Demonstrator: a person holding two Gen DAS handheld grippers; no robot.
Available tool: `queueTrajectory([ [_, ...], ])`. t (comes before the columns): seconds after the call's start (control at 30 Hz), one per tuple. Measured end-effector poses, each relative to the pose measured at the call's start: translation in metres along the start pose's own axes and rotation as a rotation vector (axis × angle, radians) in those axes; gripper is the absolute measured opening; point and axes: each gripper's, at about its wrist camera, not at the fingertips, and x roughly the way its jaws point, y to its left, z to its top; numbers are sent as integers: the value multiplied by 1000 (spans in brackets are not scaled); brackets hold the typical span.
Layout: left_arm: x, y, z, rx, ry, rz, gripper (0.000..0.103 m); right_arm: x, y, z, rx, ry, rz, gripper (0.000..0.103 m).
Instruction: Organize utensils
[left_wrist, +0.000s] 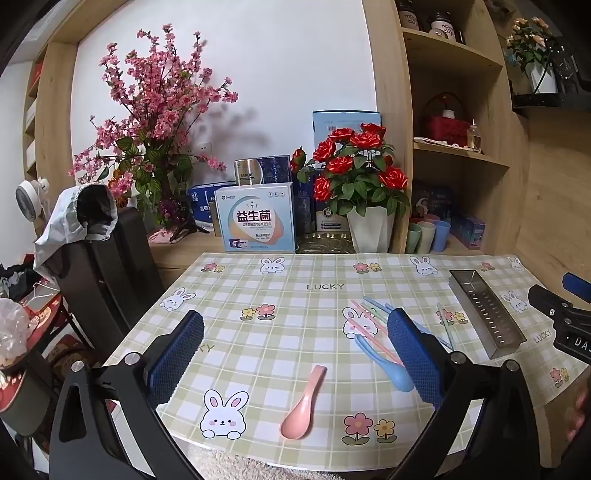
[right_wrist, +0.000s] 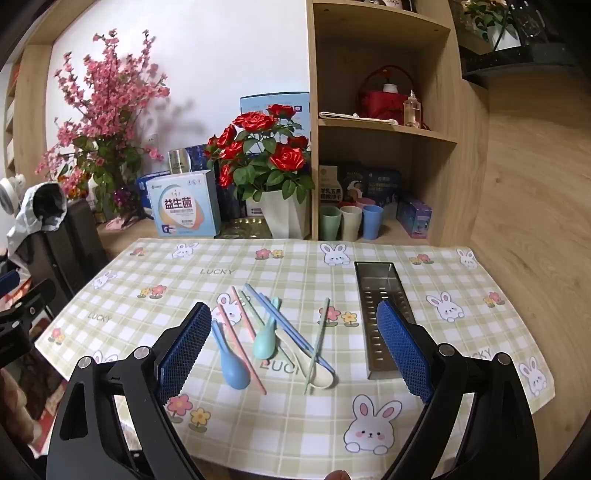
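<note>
A pink spoon (left_wrist: 302, 406) lies alone near the table's front edge, between and below the wide-apart fingers of my open left gripper (left_wrist: 295, 354). A blue spoon (left_wrist: 388, 363) (right_wrist: 229, 356), a teal spoon (right_wrist: 266, 338), a cream spoon (right_wrist: 310, 363) and several pastel chopsticks (right_wrist: 258, 314) lie in a loose pile mid-table. My right gripper (right_wrist: 293, 347) hovers open above that pile, holding nothing. A long perforated steel utensil box (right_wrist: 384, 314) (left_wrist: 485, 314) lies to the right of the pile, with nothing showing inside it.
The checked bunny tablecloth (right_wrist: 147, 280) covers the table. Behind it stand a red rose pot (right_wrist: 284, 214), a pink blossom arrangement (left_wrist: 155, 122), boxes (left_wrist: 256, 221) and pastel cups (right_wrist: 351, 221) on a shelf. A black chair (left_wrist: 107, 266) stands at the left.
</note>
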Motion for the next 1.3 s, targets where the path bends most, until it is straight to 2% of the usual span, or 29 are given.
queueTrajectory([
  [1.3, -2, 0, 1, 5, 11, 1, 97, 1, 0, -2, 6, 14, 2, 88],
])
